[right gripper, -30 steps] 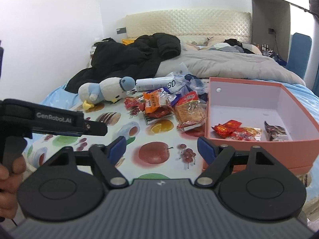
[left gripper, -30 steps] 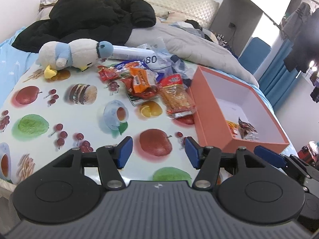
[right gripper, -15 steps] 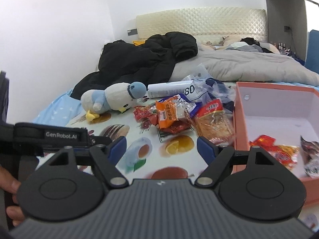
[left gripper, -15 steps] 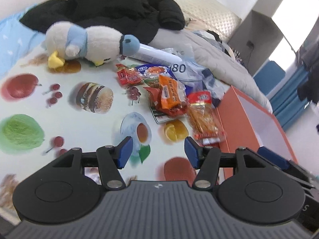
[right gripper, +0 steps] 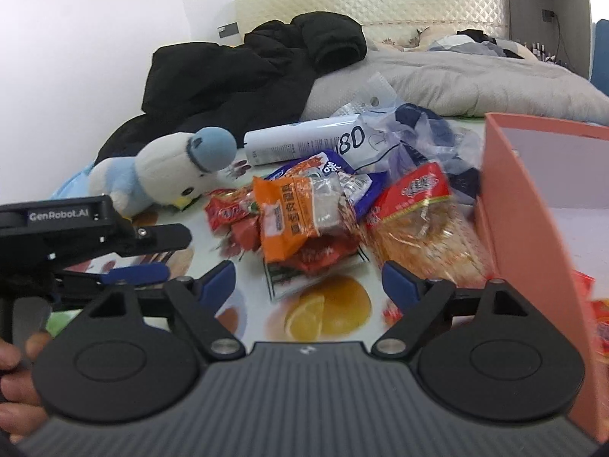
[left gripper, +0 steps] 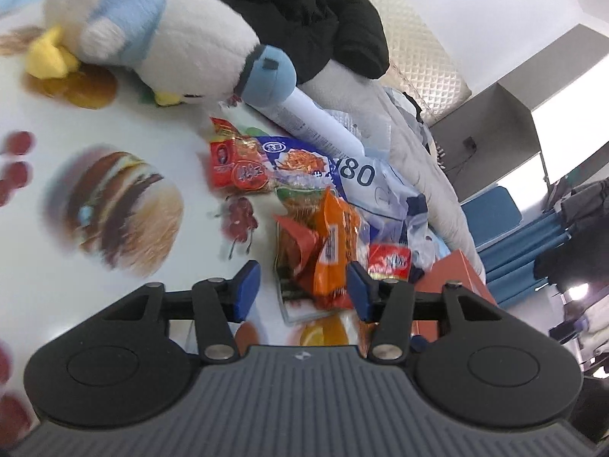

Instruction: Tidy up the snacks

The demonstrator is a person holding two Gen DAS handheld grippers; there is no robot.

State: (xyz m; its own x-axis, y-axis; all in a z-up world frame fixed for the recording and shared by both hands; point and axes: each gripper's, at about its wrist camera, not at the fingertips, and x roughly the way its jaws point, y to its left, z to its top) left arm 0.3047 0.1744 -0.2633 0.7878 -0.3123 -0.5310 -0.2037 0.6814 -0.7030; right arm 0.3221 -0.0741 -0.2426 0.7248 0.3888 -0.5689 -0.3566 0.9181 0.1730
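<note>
We're hovering the left gripper (left gripper: 302, 289) low over the snack pile, jaws spread wide with nothing between them, and the orange packet (left gripper: 335, 243) is sitting just ahead of the gap, lying on top of a red packet (left gripper: 300, 243). The right gripper (right gripper: 308, 282) is hanging back a bit with its jaws apart too, also holding nothing, looking at the same pile with the pink box (right gripper: 533, 205) off to its right; a few snacks are already lying in there. The clear bag of crackers (right gripper: 422, 228) is resting just ahead of its right finger, right beside the box wall. These packets look light, crinkly and kind of slippery, and the puffy ones probably squash easily, so we're guessing a pinch on a flat sealed edge or across the narrow middle is the safest bet, not too hard. The crackers look breakable, so go gentle there. The stuffed penguin (left gripper: 152, 34) is lying beyond the pile, up and to the left of the left gripper, and isn't a snack.
</note>
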